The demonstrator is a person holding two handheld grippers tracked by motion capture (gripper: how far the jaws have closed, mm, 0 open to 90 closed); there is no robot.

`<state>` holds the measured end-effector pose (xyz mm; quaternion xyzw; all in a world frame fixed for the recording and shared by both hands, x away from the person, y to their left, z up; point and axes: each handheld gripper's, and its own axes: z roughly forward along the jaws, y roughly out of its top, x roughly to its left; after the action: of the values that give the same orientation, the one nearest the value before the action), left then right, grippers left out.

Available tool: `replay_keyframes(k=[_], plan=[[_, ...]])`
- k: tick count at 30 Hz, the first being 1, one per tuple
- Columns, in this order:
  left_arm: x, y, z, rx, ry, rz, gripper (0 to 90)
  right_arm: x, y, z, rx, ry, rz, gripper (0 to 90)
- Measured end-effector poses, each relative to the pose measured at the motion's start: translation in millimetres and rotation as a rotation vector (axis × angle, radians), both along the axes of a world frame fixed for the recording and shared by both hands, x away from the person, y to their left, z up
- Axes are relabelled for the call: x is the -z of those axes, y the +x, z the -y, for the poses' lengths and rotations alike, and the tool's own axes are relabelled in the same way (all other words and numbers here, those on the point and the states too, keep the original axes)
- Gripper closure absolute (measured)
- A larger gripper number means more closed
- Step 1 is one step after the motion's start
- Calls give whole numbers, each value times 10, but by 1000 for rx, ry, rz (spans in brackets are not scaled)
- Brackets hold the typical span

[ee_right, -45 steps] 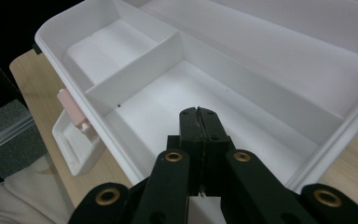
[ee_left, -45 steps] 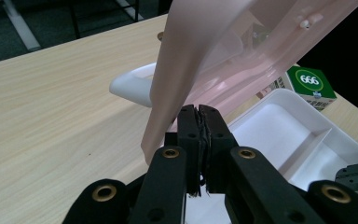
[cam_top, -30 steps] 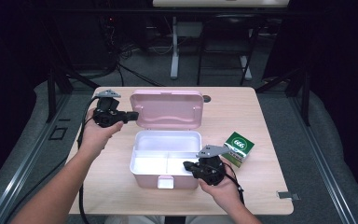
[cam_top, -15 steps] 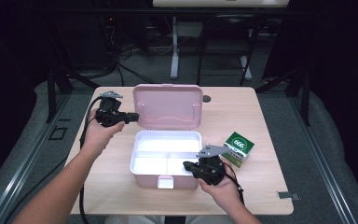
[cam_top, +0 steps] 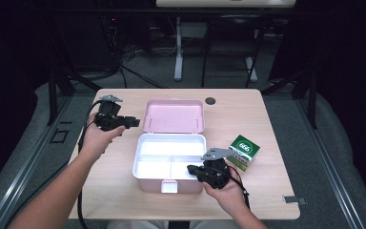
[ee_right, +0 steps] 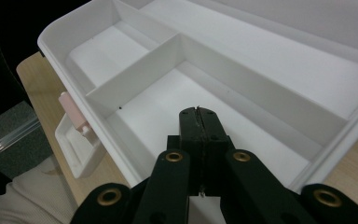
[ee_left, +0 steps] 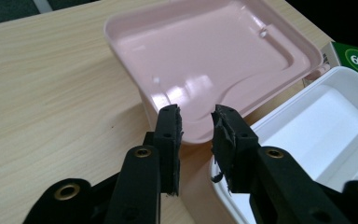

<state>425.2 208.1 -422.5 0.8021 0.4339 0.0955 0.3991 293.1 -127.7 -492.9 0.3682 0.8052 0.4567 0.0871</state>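
1. Green cardboard box reading "666" in a white circle lies on the wooden table, right of the pink plastic lunch box.
2. Left tongs, narrowly parted, sit beside its hinged pink lid.
3. Right tongs, closed and empty, hover over its white divided tray.

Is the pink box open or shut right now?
Open: the pink lid is tipped back behind the white tray, whose compartments look empty.
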Motion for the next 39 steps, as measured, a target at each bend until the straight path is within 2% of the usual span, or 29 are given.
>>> replay_keyframes(k=[8, 13, 15, 18, 19, 23, 26, 28, 29, 30, 31, 39], plan=[[59, -11, -88, -13, 15, -12, 648, 1, -4, -4, 4, 2, 0, 900], [43, -33, -146, -11, 28, -3, 618, -4, -16, -10, 7, -4, 10, 892], [33, -50, -167, -4, 33, 4, 607, -25, -23, 0, 5, -7, 26, 832], [19, -74, -175, 29, 75, 0, 591, -71, -23, 42, 18, 11, 35, 783], [12, -83, -177, 40, 91, 9, 585, -102, -14, 71, 15, 4, 31, 748], [-28, -124, -167, 82, 142, 26, 572, -148, -16, 93, 13, -10, 38, 712], [-61, -149, -161, 106, 159, 37, 572, -188, -15, 107, 8, -14, 41, 680], [-88, -164, -142, 128, 197, 41, 572, -221, -10, 125, 6, -14, 46, 647], [-88, -164, -142, 128, 197, 41, 572, -221, -10, 125, 6, -14, 46, 647], [-103, -171, -125, 150, 226, 35, 572, -239, -4, 145, 10, -15, 49, 634], [-103, -171, -125, 150, 226, 35, 572, -239, -4, 145, 10, -15, 49, 634], [-175, -219, -41, 233, 318, 38, 572, -295, 20, 288, 37, 20, 70, 594]])
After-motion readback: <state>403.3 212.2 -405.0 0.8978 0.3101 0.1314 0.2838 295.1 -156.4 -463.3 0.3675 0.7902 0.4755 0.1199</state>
